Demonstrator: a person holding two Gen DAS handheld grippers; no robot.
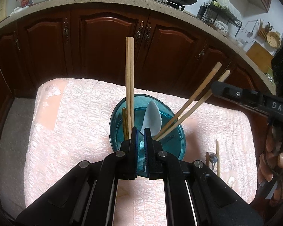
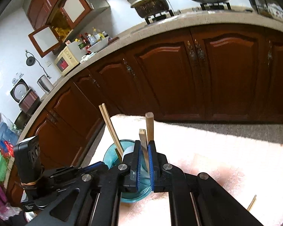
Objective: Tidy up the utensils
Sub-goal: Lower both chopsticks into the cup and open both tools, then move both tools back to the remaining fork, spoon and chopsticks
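Left tool (image 1: 140, 131) clamps the near rim of the teal glass bowl (image 1: 118, 111), jaws nearly shut. Right tool (image 2: 144, 146) grips a chopstick pair (image 1: 190, 105) whose tips dip into the bowl, beside a white spoon (image 1: 151, 116) and upright chopsticks (image 1: 129, 75). Pink table cover (image 1: 75, 113) lies beneath.

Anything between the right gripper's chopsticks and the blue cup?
Nothing visible blocks them. The chopsticks in the right gripper already dip into the blue glass cup, beside the white spoon.
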